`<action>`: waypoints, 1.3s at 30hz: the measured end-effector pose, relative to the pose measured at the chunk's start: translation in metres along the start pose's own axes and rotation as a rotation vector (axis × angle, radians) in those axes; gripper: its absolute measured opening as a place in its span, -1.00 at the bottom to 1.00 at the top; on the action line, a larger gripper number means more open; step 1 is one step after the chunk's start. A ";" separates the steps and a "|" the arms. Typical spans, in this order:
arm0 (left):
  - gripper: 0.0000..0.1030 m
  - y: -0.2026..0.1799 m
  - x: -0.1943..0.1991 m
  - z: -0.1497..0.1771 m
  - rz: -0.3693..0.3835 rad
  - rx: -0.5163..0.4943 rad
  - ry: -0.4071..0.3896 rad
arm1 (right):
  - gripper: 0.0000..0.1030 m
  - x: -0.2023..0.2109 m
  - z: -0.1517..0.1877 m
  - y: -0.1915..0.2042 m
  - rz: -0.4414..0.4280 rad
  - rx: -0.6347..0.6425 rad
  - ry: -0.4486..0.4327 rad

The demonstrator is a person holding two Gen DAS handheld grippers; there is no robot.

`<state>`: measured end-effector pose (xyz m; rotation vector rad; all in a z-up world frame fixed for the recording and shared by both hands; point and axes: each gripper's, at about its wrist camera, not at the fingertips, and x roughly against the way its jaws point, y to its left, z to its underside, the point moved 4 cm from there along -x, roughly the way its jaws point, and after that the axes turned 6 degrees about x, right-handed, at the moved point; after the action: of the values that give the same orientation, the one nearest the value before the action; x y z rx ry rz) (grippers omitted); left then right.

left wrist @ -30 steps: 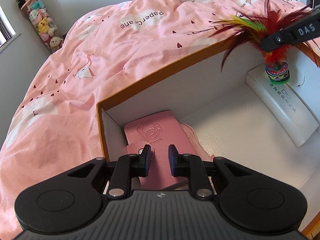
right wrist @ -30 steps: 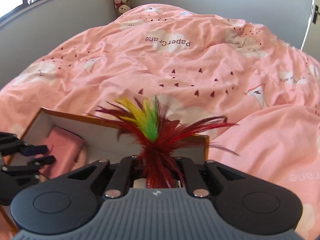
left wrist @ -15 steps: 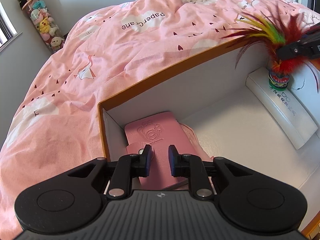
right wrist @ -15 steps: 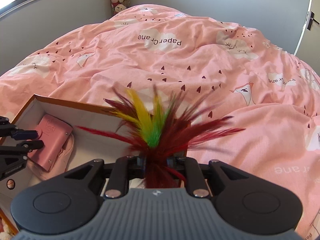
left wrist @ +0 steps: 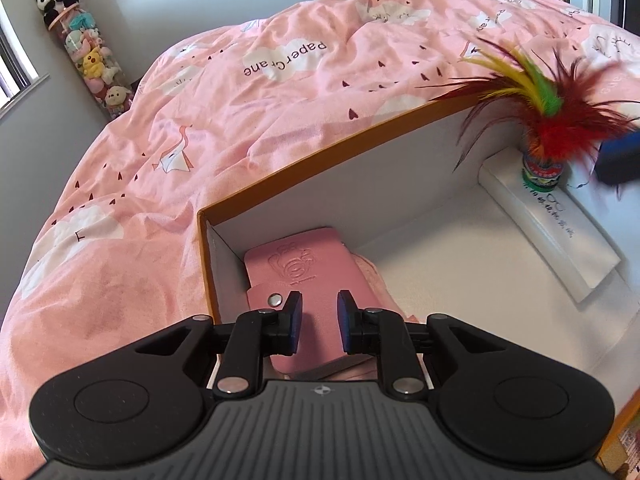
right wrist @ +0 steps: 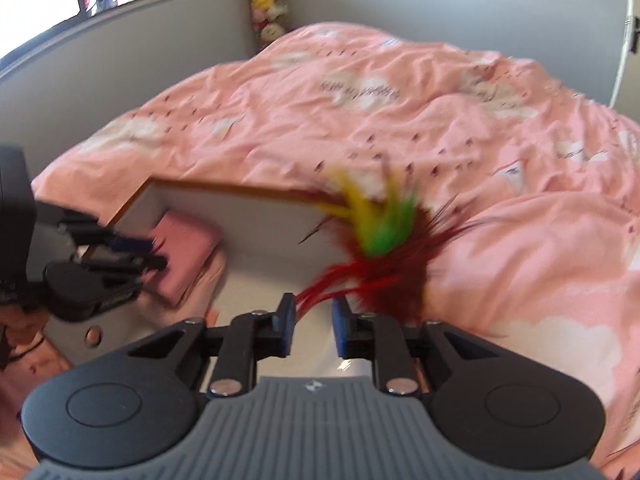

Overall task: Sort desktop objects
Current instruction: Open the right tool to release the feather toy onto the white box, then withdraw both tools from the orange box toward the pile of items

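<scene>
An orange-rimmed box (left wrist: 320, 156) with a white inside lies on the pink bed. A pink wallet (left wrist: 304, 272) lies in its near left corner, and my left gripper (left wrist: 318, 326) hovers open just above it. A feather shuttlecock (left wrist: 540, 124) stands on a white glasses case (left wrist: 548, 224) at the box's far right. In the right wrist view the shuttlecock (right wrist: 384, 248) stands free just beyond my right gripper (right wrist: 314, 326), which is open and empty. The box (right wrist: 224, 196) and wallet (right wrist: 184, 248) show to its left, blurred.
The pink duvet (left wrist: 200, 120) surrounds the box. A clear tube of plush toys (left wrist: 88, 52) stands by the far wall. The box floor (left wrist: 460, 272) between wallet and case is bare white.
My right gripper lowered the shuttlecock onto the glasses case, opened and pulled back; the right view is motion-blurred. My left gripper stays open over the wallet.
</scene>
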<state>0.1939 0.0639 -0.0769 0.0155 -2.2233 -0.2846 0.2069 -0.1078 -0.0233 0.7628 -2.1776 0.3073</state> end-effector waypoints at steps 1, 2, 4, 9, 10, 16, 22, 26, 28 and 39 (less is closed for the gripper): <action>-0.57 -0.001 0.003 0.000 -0.003 -0.001 -0.009 | -0.63 -0.008 0.004 0.006 -0.008 0.018 0.038; -0.57 -0.002 0.008 0.000 -0.005 -0.001 -0.020 | -0.64 -0.018 0.008 0.013 -0.017 0.037 0.083; -0.57 -0.002 0.016 -0.001 0.000 0.008 -0.041 | -0.68 -0.037 0.015 0.022 -0.028 0.054 0.148; -0.56 0.002 0.033 0.002 0.017 0.053 -0.073 | -0.66 -0.067 0.022 0.029 -0.006 -0.012 0.252; -0.56 0.003 0.034 0.004 0.020 0.066 -0.072 | -0.66 -0.071 0.021 0.028 -0.002 -0.047 0.262; -0.56 -0.003 0.036 0.012 0.027 0.078 -0.047 | -0.65 -0.076 0.024 0.019 0.100 -0.154 0.292; -0.55 -0.014 0.042 0.014 0.064 0.123 -0.027 | -0.83 -0.073 0.030 0.005 0.153 -0.215 0.283; -0.55 -0.025 0.046 0.018 0.061 0.097 -0.021 | -0.75 -0.066 0.030 0.010 0.150 -0.172 0.242; -0.54 -0.030 0.050 0.019 0.066 0.095 -0.024 | -0.63 -0.061 0.029 0.013 0.106 -0.175 0.201; -0.44 -0.035 0.090 0.026 0.121 0.177 -0.122 | -0.59 0.018 0.034 0.036 0.019 -0.210 -0.152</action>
<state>0.1149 0.0246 -0.0303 -0.0416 -2.3532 -0.0226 0.1551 -0.1019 -0.0308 0.6659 -2.3160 0.0292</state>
